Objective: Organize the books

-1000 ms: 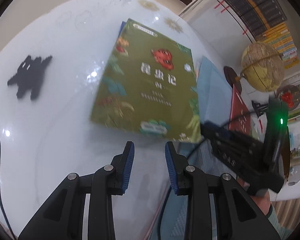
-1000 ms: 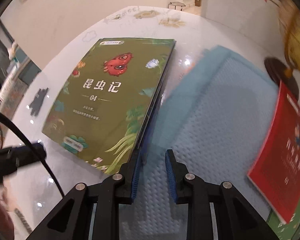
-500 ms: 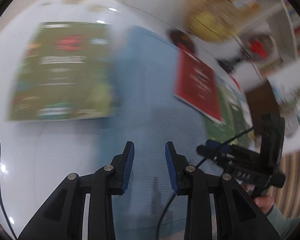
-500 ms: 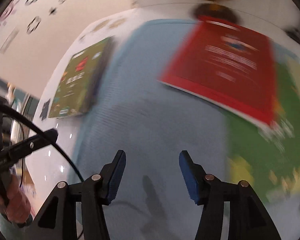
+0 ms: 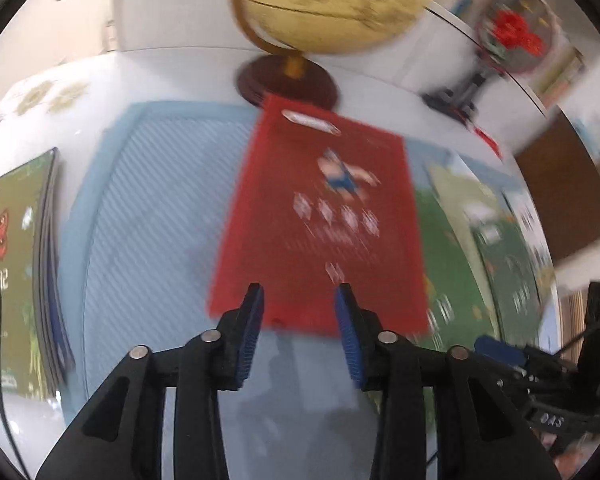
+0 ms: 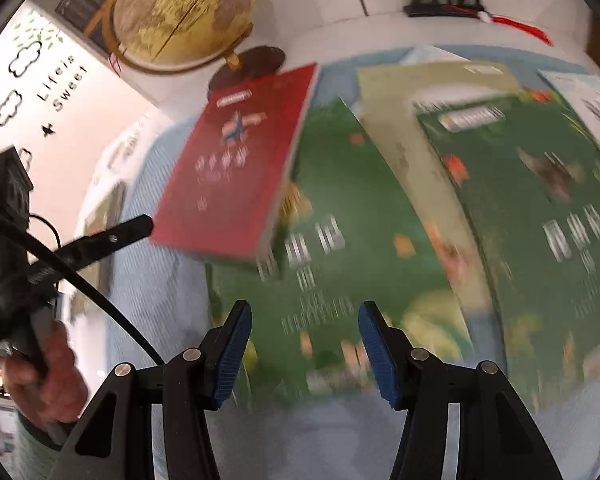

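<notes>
Evidently lined up to grab it, left gripper (image 5: 299, 312) gapes empty at red book (image 5: 324, 216) mid-frame; right gripper (image 6: 305, 340) released too.

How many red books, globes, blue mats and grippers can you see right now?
red book: 1
globe: 1
blue mat: 1
grippers: 2, left gripper and right gripper
Total: 5

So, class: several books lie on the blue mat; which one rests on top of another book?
The red book: the only red cover, its right edge overlapping the green book beside it, its top edge by the globe's base.
</notes>
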Tool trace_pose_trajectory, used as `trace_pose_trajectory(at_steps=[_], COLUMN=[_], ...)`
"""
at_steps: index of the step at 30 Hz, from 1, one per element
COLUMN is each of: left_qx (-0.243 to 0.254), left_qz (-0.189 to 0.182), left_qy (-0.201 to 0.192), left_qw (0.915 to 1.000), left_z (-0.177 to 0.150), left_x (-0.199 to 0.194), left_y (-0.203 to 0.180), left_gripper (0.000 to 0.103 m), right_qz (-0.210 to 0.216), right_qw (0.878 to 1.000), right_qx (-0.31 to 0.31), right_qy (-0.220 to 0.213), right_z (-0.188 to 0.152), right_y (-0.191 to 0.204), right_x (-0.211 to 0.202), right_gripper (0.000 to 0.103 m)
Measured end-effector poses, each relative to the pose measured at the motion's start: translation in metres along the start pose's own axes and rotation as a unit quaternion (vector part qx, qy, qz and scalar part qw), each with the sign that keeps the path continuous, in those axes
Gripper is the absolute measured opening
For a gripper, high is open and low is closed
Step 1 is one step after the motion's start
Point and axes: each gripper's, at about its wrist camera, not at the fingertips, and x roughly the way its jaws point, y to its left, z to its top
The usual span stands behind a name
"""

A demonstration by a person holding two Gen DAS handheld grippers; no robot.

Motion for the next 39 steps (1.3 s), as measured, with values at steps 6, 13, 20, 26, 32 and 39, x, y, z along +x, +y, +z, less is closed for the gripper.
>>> trace_pose_trajectory(at_steps=[6,13,20,26,32,39], left_qx=[-0.066,-0.087,-0.094,-0.071,-0.037,-0.117], left_qz=[0.015,-0.001,-0.067,-0.1,-0.126,-0.105], left_qy=[0.004,0.018,0.032,0.078,0.129,0.073], left_qw=[0.9977,0.9961,0.9928,0.9894,0.9829,0.9848], left_z=[0.026,0.015,-0.027,-0.096,-0.152,-0.165], left_x=[0.025,0.039,0.02,0.011,0.002,-0.003], left_y=[0.027,0.031,0.006,-0.046,-0.079,-0.068], left_gripper=[0.039,0.039,0.039,0.039,0.039,0.039], right_qz=[0.025,0.034,0.032,0.01,-0.018,-0.008], right_qw=[0.999,0.997,0.996,0.995,0.988,0.987], right_qx=[-0.037,-0.061,-0.075,-0.088,-0.12,-0.117], right_qy=[0.014,0.015,0.036,0.053,0.091,0.108], right_z=[0.039,0.058,0.058,0.014,-0.044,-0.07], right_y=[0.017,0.021,0.0,-0.034,-0.058,-0.077], right_x=[0.029,0.046,0.037,-0.001,-0.025,-0.031], right_gripper=[0.049,0.035,0.035,0.036,0.037,0.036])
